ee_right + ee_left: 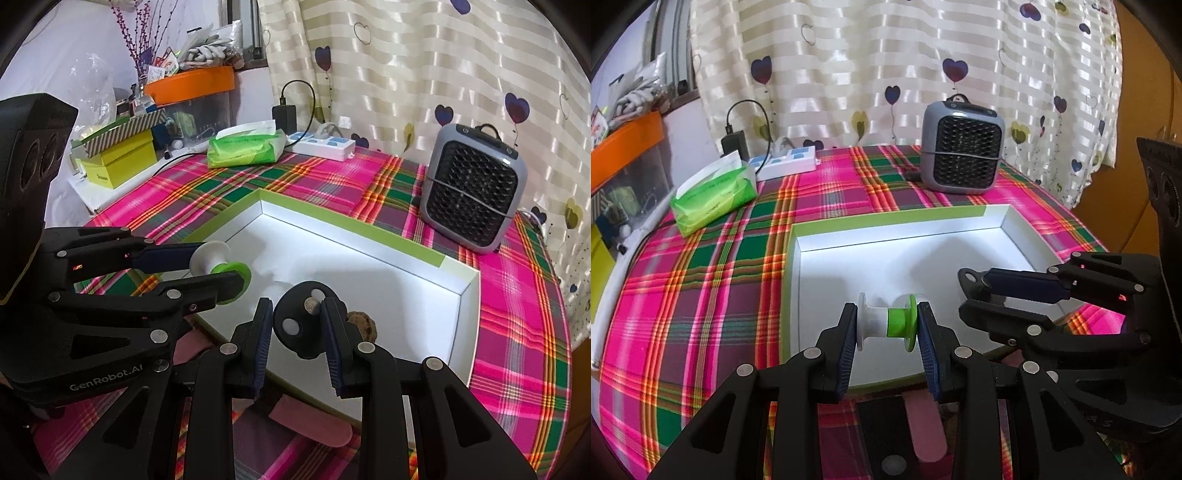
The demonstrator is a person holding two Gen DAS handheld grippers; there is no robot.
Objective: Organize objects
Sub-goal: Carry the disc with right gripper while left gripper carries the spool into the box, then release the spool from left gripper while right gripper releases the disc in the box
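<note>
Mid-delivery, by the look of it: both loads held over the white tray (1008, 221) with the green rim, neither yet set down. Left tongs (886, 328) clamped on a small spool (888, 321), white at one end and green at the other, gripped end to end by its two flanges and hanging above the near part of the tray floor. Same spool (219, 267) visible from the right wrist, pinched in the left tongs (218, 269) above the tray's near left corner. Right tongs (297, 325) closed on a flat black disc (299, 325) with pale round spots, held on edge above the near rim; whether its lower edge touches the tray floor cannot be told. Just behind that disc, a brown wrinkled lump, perhaps a walnut (364, 325), lying inside the tray (369, 254). Outside it, on the plaid cloth of the desk (701, 295) close below the tongs, a pink strip (314, 424) beside something dark, apparently not yet sorted. Far off, a green tissue pack (713, 195), a white power strip (786, 162) and a small grey fan (960, 144), all well apart from the work. Next move, as a judgement: lowering spool and disc to the tray floor, clear of each other and of the walnut, then parting the tongs gently, since the spool seems likely to roll once freed. After that, probably the pink strip.
</note>
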